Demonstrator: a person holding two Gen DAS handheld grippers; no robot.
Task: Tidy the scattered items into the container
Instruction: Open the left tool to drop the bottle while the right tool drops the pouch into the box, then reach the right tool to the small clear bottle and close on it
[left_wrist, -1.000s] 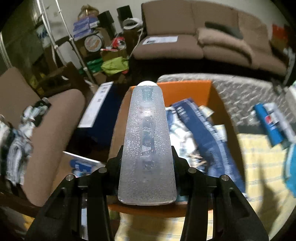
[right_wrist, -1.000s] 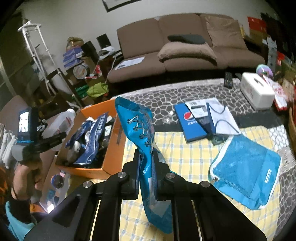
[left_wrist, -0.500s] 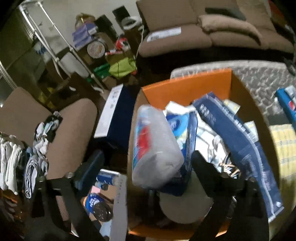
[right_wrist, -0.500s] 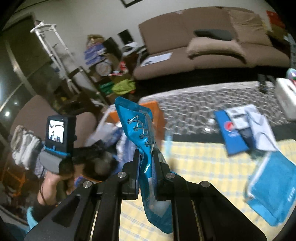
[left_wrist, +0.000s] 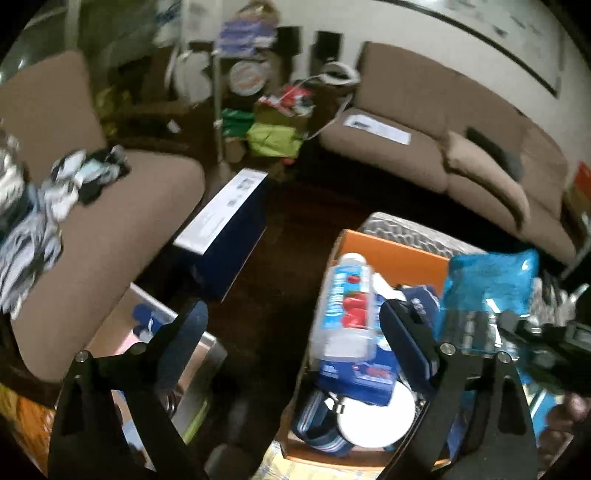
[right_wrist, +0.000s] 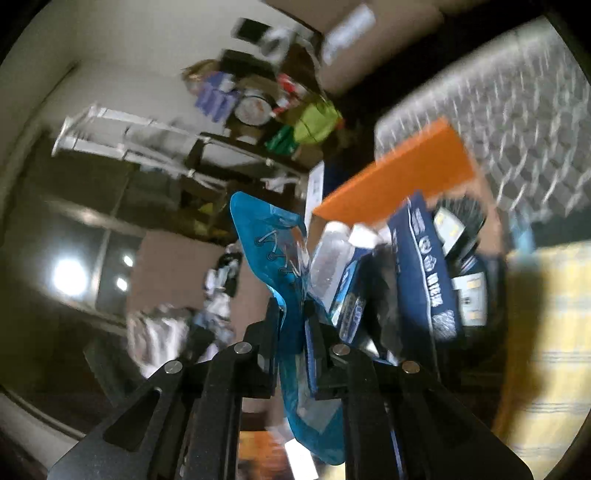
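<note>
The orange cardboard box (left_wrist: 399, 254) holds several items, and a clear bottle with a red and blue label (left_wrist: 345, 306) lies on top of them. My left gripper (left_wrist: 293, 314) hangs over the box's left edge and the dark floor; its jaws are wide apart and closing, with nothing between them. My right gripper (right_wrist: 293, 314) is shut on a blue plastic pouch (right_wrist: 266, 243) and holds it upright just over the orange box (right_wrist: 399, 173), beside the bottle (right_wrist: 332, 258). The left wrist view shows the pouch (left_wrist: 487, 280) above the box's right side.
A brown armchair with clothes on it (left_wrist: 110, 206) stands left of the box, and a navy carton (left_wrist: 229, 214) lies on the dark floor between them. A brown sofa (left_wrist: 424, 147) stands behind. A yellow checked cloth (right_wrist: 546, 332) and a patterned cover (right_wrist: 498, 110) lie right of the box.
My left gripper let go of the bottle, which now lies in the box, and drew back to the left. My right gripper swung the blue pouch left, over the box.
</note>
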